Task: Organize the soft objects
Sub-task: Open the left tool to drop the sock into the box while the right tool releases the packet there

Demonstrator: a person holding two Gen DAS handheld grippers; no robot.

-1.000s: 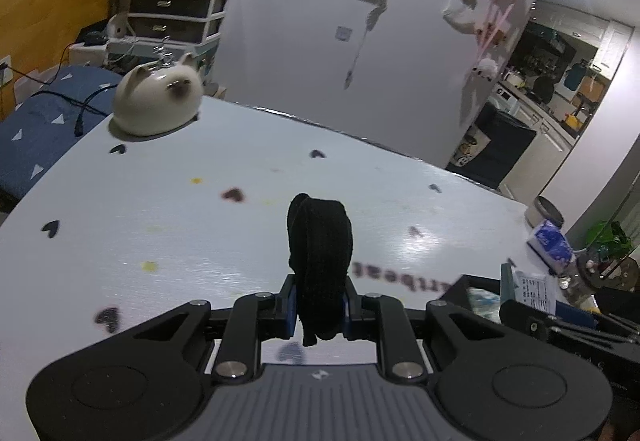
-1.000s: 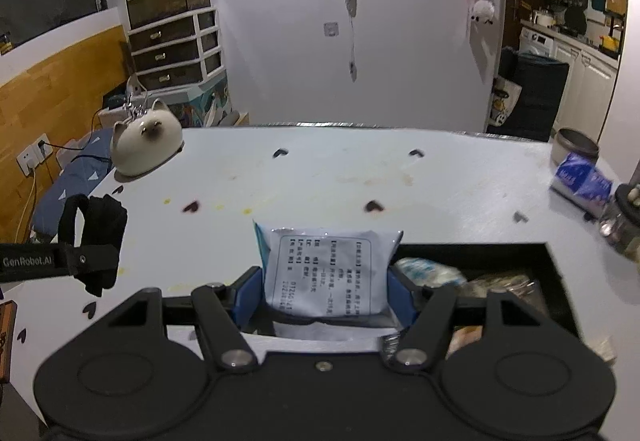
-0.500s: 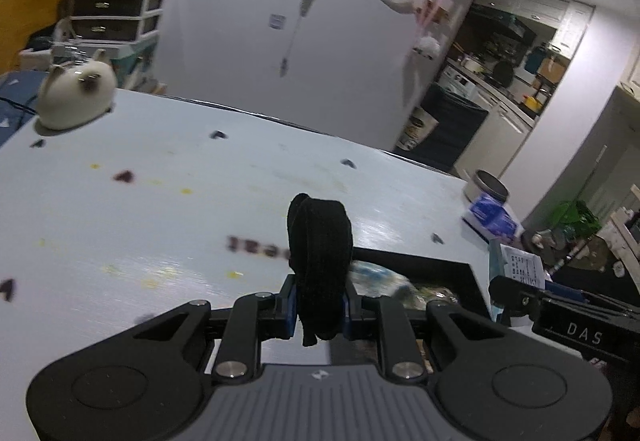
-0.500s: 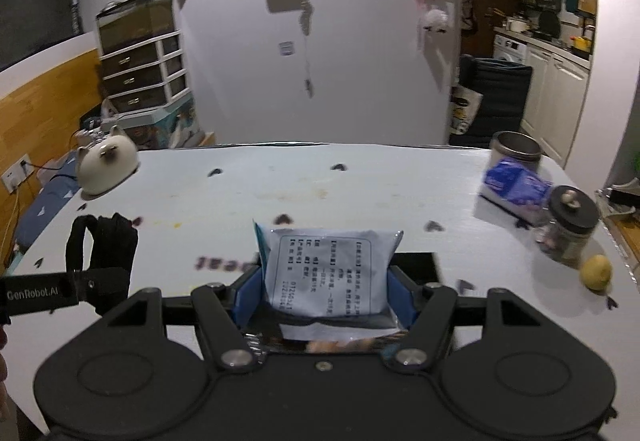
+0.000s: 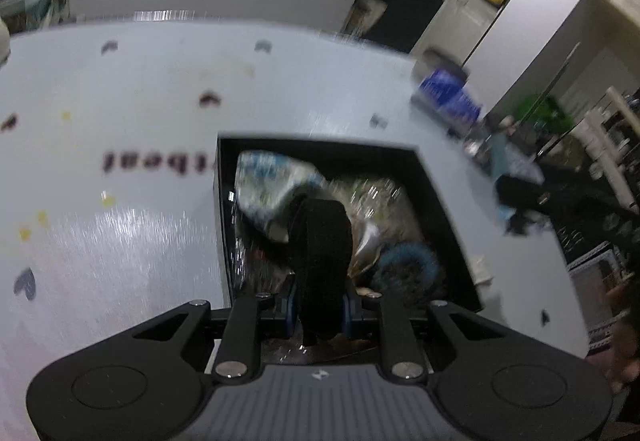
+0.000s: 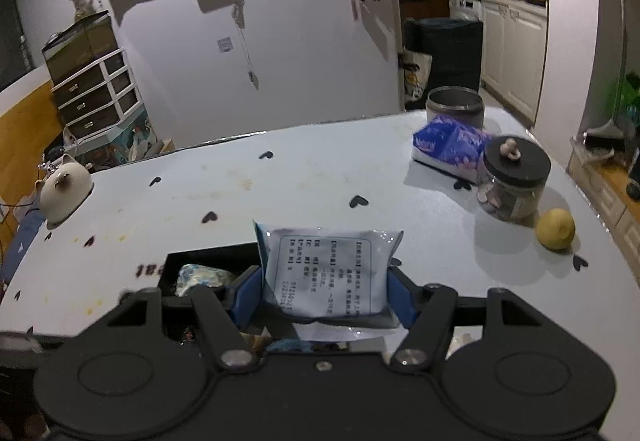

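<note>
My left gripper [image 5: 320,311] is shut on a black folded cloth [image 5: 320,249] that stands up between its blue pads. It hangs over the black box [image 5: 444,201], which holds several soft packets and a blue fuzzy thing [image 5: 408,269]. My right gripper [image 6: 322,295] is shut on a pale blue-white printed packet [image 6: 326,271], held upright above the same black box [image 6: 200,261] at its right side. A crinkled packet [image 6: 204,277] shows inside the box.
On the white table [image 6: 280,185] stand a cat-shaped ceramic piece [image 6: 62,191] at the left, a blue tissue pack [image 6: 450,147], a metal tin [image 6: 454,107], a lidded glass jar [image 6: 514,179] and a lemon [image 6: 555,229] at the right. The left wrist view is blurred.
Both grippers have swept to the right across the table, each still holding its item. The left one now tilts down over the black box; the cat piece has slid out of its view.
</note>
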